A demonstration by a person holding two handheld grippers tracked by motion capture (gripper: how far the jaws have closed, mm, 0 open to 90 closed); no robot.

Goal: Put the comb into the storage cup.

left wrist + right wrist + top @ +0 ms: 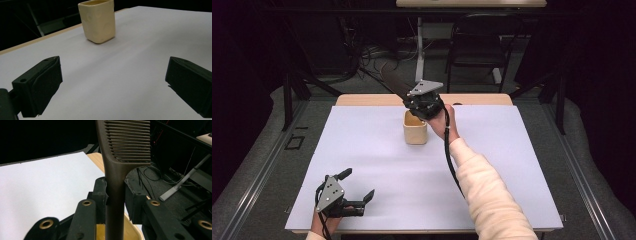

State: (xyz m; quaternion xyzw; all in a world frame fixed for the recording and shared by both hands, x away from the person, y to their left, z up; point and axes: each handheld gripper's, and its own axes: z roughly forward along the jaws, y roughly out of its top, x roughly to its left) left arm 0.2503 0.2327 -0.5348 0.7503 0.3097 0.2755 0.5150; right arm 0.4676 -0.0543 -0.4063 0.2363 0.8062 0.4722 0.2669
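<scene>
Table point(377, 165) covered with a white sheet. Cream cup point(415, 129) stands upright a little beyond table centre, toward 12 o'clock.

Right gripper point(414, 102) is held directly above the cup's mouth, the person's hand point(443, 122) at the cup's 3 o'clock side. Its jaws are clamped on the handle of a dark brown comb point(393, 80). In the high view the comb slants up and away from the gripper toward 11 o'clock, out past the table's far edge. In the right gripper view the comb point(115, 192) handle runs vertically between the two jaws, both pressed against it; the toothed section sits above the jaws, and the cup point(130, 231) rim shows below them.

Left gripper point(359, 185) rests at the near-left corner, about 7 o'clock from the cup and well apart from it. Jaws spread wide, nothing between them. In the left gripper view the cup point(98, 21) stands ahead, beyond the gap.
</scene>
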